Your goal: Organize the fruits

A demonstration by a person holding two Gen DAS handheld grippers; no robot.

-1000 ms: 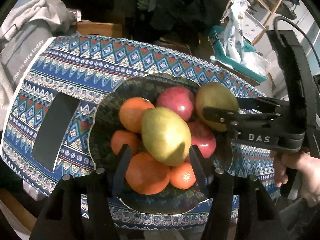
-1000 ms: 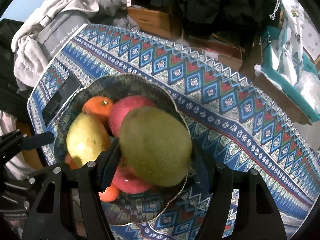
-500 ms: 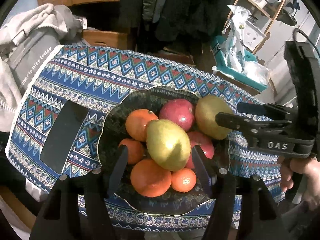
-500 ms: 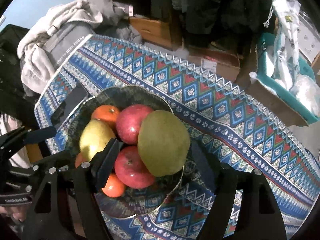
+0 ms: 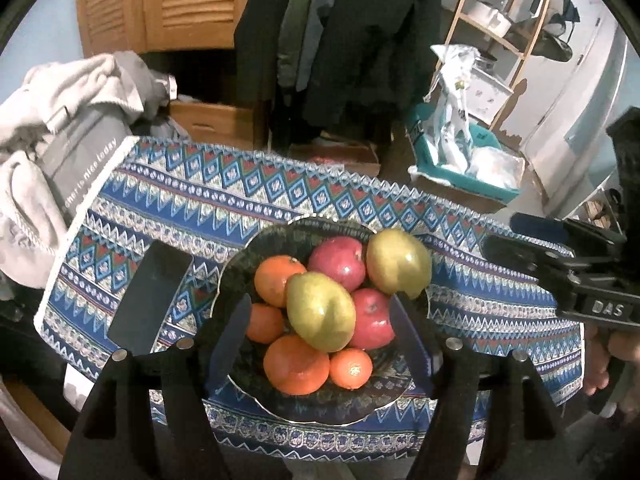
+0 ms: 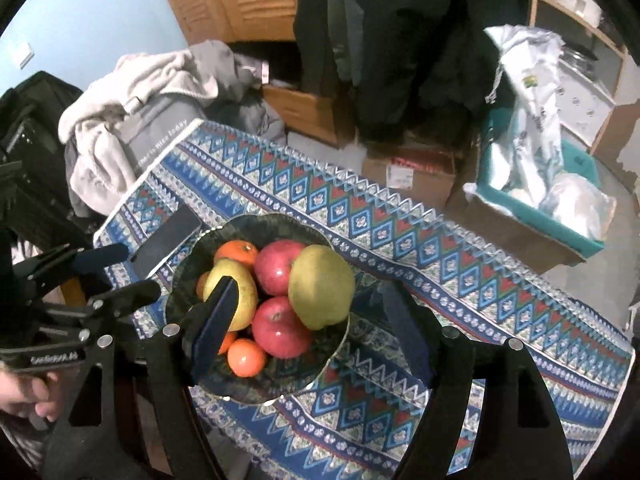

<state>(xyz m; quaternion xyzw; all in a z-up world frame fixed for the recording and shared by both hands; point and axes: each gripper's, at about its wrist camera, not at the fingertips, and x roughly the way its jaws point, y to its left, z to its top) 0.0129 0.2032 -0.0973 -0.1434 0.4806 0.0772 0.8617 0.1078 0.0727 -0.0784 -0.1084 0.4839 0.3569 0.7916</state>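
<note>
A: Eight fruits are sitting piled in the dark bowl (image 5: 236, 276) on the patterned tablecloth (image 5: 224, 200): two green-yellow mangoes, two red apples, four oranges of mixed size. Nothing is lying outside the bowl as far as either view is showing.

B: Logging grippers. The left gripper (image 5: 320, 340) is hanging over the near rim with its jaws spread wide and nothing between them. The right gripper (image 6: 308, 320) is also gaping empty, above the bowl's right side.

A: Handling guess: the front mango (image 5: 320, 312) is riding on top of the pile, looking heavy, smooth-skinned and likely slippery. I am thinking a hold across its narrow middle, not its tapered ends.

B: Agreed. The rear mango (image 5: 398, 262) is leaning on the far right rim, so it is probably tipping out if nudged. The apples (image 5: 338, 258) are looking firm but bruisable; moderate squeeze only.

A: The small orange (image 5: 351, 368) at the front is looking light and round, probably rolling easily once freed. Its neighbours are touching it, so finger clearance is tight.

B: Also noting a dark phone (image 5: 150, 300) lying flat left of the bowl, close to the rim
</note>
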